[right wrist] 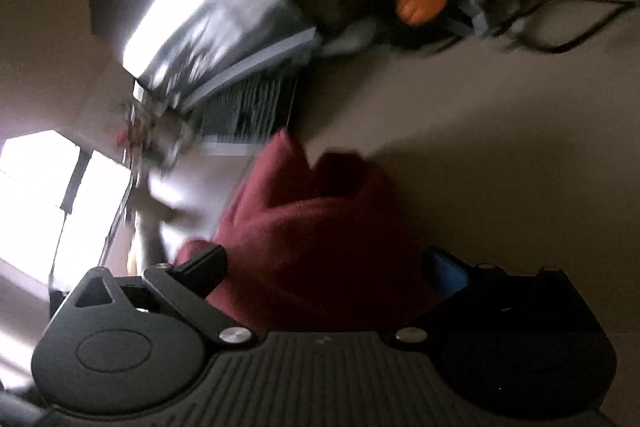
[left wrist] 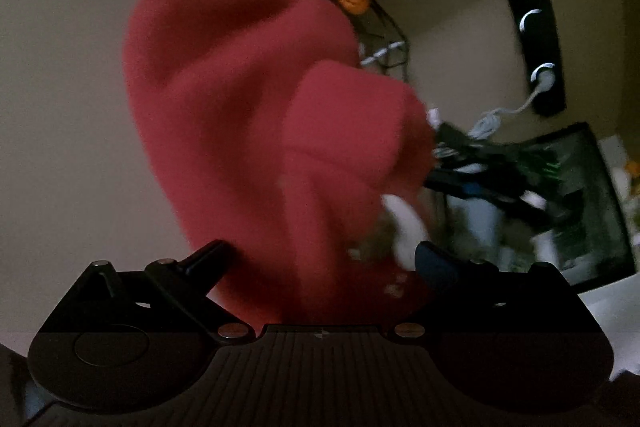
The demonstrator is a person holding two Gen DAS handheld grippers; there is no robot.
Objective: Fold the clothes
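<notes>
Both tools are gripping the red garment (left wrist: 248, 115) up in the air: the left tool (left wrist: 320, 259) is clamping one bunch, the right tool (right wrist: 324, 259) is pinching another, everything blurring against the wall (left wrist: 60, 67).

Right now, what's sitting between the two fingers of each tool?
Red garment fills the left tool gap in its wrist view; the right tool likewise, in its own.
</notes>
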